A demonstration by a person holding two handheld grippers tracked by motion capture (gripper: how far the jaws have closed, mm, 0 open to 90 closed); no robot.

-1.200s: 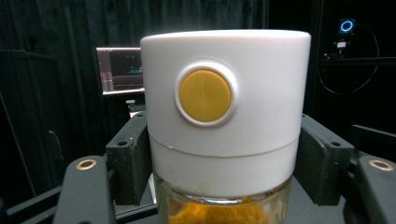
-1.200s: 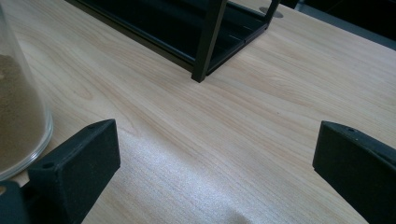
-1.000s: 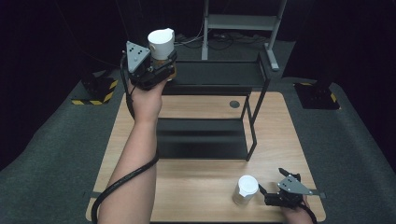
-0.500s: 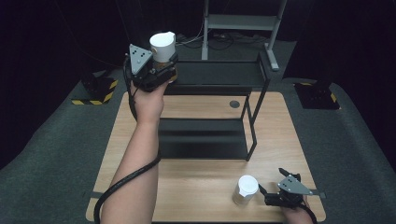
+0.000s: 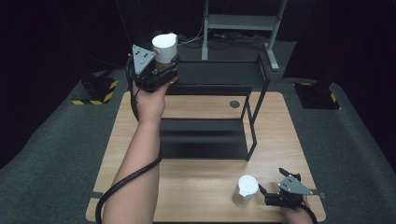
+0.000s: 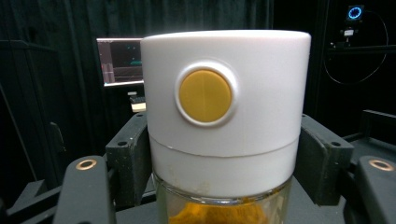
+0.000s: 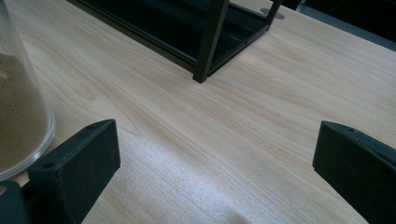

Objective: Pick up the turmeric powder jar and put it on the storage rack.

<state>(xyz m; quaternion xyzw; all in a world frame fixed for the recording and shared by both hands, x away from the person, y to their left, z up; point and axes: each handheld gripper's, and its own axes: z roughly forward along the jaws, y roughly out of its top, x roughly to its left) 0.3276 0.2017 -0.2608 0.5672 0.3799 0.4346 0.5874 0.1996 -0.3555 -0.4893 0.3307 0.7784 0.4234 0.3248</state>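
- Jar with a white lid (image 5: 164, 46) sits clamped in the left gripper (image 5: 161, 65), held up at the top tier's left end of the black rack (image 5: 215, 88); compared with the frames from a second and half a second ago, hand and jar have kept the same place.
- In the left gripper view the jaws press on either side of the jar (image 6: 224, 121) just below the lid; a yellow button faces the camera and orange powder shows through the glass beneath.
- That stillness suggests a pause just before the placement: the jar is not yet on the shelf, so the next move is probably a short lowering onto the top tier, then a release.
- Table (image 5: 196, 196) lies bare in front of the rack's lower tier.
- Second jar (image 5: 245, 189), also white-lidded, stands upright on the table near its front edge, just left of the right gripper (image 5: 268, 193).
- Right gripper rests low at the table's front right corner, unmoved from the earlier frames; its jaws stand wide apart and hold nothing, with the glass wall of that second jar (image 7: 18, 116) just outside the left jaw.
- Likely order: shelve the raised jar first, then pick up the waiting one.
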